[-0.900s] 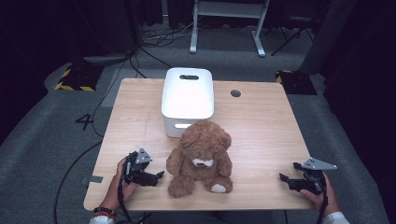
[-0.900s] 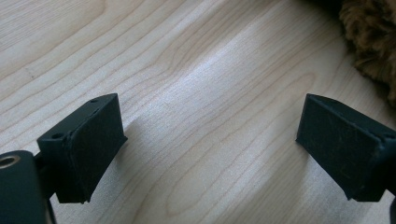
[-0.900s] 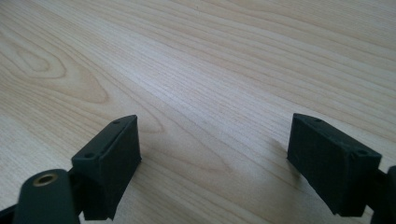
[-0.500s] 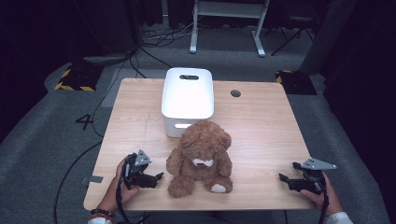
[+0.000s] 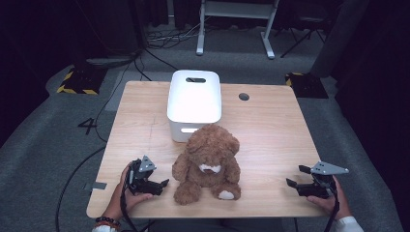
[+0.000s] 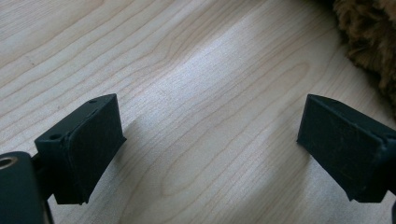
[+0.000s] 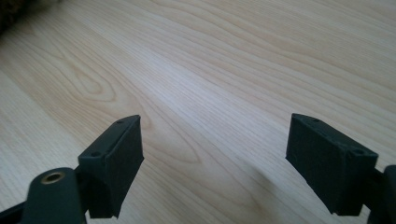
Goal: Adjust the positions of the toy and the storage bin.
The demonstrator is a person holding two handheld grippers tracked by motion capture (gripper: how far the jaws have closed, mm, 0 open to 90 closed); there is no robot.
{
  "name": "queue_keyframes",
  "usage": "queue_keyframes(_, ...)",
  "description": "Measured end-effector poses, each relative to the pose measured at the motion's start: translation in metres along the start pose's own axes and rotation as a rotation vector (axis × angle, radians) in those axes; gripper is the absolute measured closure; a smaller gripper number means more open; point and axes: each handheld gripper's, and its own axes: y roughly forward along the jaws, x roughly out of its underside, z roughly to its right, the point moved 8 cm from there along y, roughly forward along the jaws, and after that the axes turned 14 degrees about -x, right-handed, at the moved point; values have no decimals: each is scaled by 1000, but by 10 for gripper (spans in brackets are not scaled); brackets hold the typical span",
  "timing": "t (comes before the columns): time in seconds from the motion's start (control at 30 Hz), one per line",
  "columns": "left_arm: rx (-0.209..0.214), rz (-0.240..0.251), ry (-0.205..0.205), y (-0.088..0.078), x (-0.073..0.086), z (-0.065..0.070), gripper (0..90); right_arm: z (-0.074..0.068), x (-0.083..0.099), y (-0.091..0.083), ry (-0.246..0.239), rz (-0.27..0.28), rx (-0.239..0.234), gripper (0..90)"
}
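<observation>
A brown teddy bear (image 5: 209, 162) sits upright near the front middle of the wooden table (image 5: 270, 130), facing the person. Right behind it stands a white lidded bin (image 5: 194, 102). My left gripper (image 5: 162, 185) rests low on the table just left of the bear's foot, open, with bare wood between its jaws (image 6: 210, 140); brown fur of the bear (image 6: 369, 42) shows at the upper right of the left gripper view. My right gripper (image 5: 297, 176) sits near the table's front right corner, open and empty, its jaws wide over bare wood (image 7: 215, 158).
A dark round grommet hole (image 5: 243, 96) lies in the table's far right part. Cables (image 5: 145, 58) and a white frame stand (image 5: 232, 19) are on the grey floor beyond the table. Black and yellow hazard tape (image 5: 75, 82) marks the floor at the left.
</observation>
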Motion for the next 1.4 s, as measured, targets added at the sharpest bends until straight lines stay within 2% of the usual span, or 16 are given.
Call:
queue_keyframes(0.13, -1, 0, 1, 0, 0, 0, 69, -4, -10, 3, -20, -1, -4, 217)
queue_keyframes(0.2, -1, 0, 0, 0, 0, 0, 69, -4, -14, 6, -43, -20, 15, 223)
queue_keyframes(0.27, -4, 1, 4, 0, 0, 0, 70, -5, -16, 7, -49, -22, 14, 223)
queue_keyframes(0.63, -1, 0, 1, 0, 0, 0, 70, -16, -42, 12, -85, 24, -33, 221)
queue_keyframes(1.23, -3, 0, -1, 0, 0, 0, 67, -38, -78, 23, -154, 48, -87, 217)
queue_keyframes(1.4, -5, -1, -4, 0, 0, -1, 65, -46, -85, 25, -174, 51, -117, 217)
